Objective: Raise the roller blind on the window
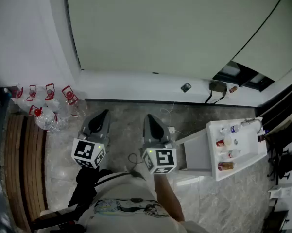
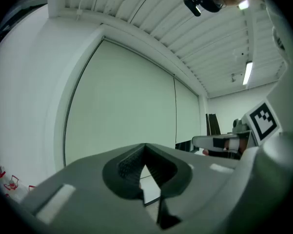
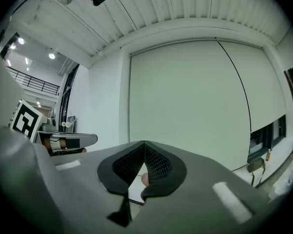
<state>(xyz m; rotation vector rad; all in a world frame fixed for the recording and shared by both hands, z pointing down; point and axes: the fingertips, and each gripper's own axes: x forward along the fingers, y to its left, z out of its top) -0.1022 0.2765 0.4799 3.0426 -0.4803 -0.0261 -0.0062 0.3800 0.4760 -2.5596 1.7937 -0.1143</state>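
A pale green roller blind (image 1: 160, 28) hangs fully down over the window ahead; it fills the left gripper view (image 2: 122, 106) and the right gripper view (image 3: 185, 101). A thin dark line (image 1: 262, 21) divides it from a second blind (image 1: 279, 42) on the right, whose bottom sits higher, with a dark strip of window (image 1: 243, 74) under it. My left gripper (image 1: 103, 114) (image 2: 145, 150) and right gripper (image 1: 150, 118) (image 3: 144, 145) are held side by side, level, pointing at the wall below the blind. Both are shut with nothing in them, well short of the blind.
Several red-capped water bottles (image 1: 48, 106) stand on the floor at the left by a wooden bench (image 1: 19, 164). A white cart (image 1: 204, 152) with small bottles stands at the right. A dark object with a cable (image 1: 217, 87) lies on the sill.
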